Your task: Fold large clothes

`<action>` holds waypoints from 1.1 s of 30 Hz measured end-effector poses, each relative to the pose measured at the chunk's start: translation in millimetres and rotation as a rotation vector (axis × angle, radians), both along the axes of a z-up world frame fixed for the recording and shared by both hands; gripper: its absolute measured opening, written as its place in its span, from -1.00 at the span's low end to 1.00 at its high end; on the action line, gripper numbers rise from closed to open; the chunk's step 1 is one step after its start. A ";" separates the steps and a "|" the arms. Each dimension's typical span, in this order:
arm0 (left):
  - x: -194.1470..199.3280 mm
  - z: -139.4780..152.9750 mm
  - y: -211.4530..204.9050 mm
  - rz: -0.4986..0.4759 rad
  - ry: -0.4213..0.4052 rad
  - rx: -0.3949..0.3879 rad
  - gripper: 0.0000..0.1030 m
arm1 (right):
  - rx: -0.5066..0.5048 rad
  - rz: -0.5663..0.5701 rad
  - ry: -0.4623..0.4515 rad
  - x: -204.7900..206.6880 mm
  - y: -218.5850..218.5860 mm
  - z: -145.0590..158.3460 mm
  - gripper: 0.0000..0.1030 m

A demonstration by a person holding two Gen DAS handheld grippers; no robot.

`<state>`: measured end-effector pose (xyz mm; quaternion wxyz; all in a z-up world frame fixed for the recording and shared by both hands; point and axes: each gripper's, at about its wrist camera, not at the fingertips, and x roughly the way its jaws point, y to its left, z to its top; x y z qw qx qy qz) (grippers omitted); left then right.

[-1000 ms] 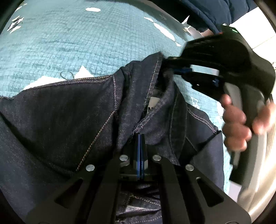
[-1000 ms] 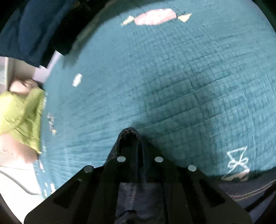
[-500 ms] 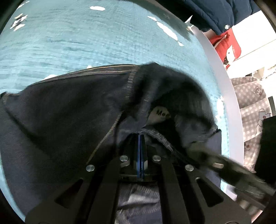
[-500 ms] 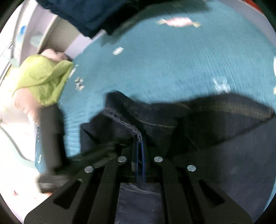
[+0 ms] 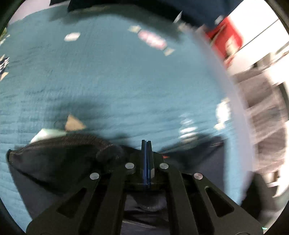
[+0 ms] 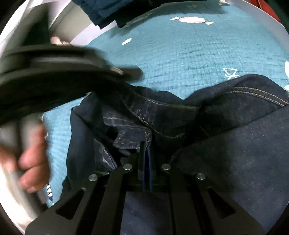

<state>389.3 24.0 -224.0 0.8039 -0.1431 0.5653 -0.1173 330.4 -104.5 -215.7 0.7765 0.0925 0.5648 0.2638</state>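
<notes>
A dark denim jacket (image 6: pixel 225 144) with tan stitching lies bunched on a teal quilted blanket (image 6: pixel 198 54). My right gripper (image 6: pixel 146 144) is shut on a stitched hem of the jacket, which runs down into its blue pads. In the right wrist view the left gripper (image 6: pixel 133 73) is a dark blur at upper left, just over the jacket's far edge, with a person's hand (image 6: pixel 32 159) on its handle. In the left wrist view the left gripper (image 5: pixel 146 141) is shut, its pads bare against the blanket (image 5: pixel 126 81). The denim (image 5: pixel 63 157) lies below and left of them.
The blanket's surface ends at a white rim (image 5: pixel 233 108) on the right, with a red item (image 5: pixel 225 39) and pale checked cloth (image 5: pixel 267 117) beyond. Dark blue clothing (image 6: pixel 101 10) hangs over the far edge. Pale prints (image 6: pixel 191 19) dot the blanket.
The left gripper has lifted off the collar and now faces mostly blanket. The right gripper has carried its denim edge over the jacket, close to the left gripper.
</notes>
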 end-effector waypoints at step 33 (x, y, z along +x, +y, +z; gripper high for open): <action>-89.5 -17.1 15.9 0.166 -0.191 -0.107 -0.96 | -0.086 -0.183 -0.051 4.7 -4.8 -14.2 -1.00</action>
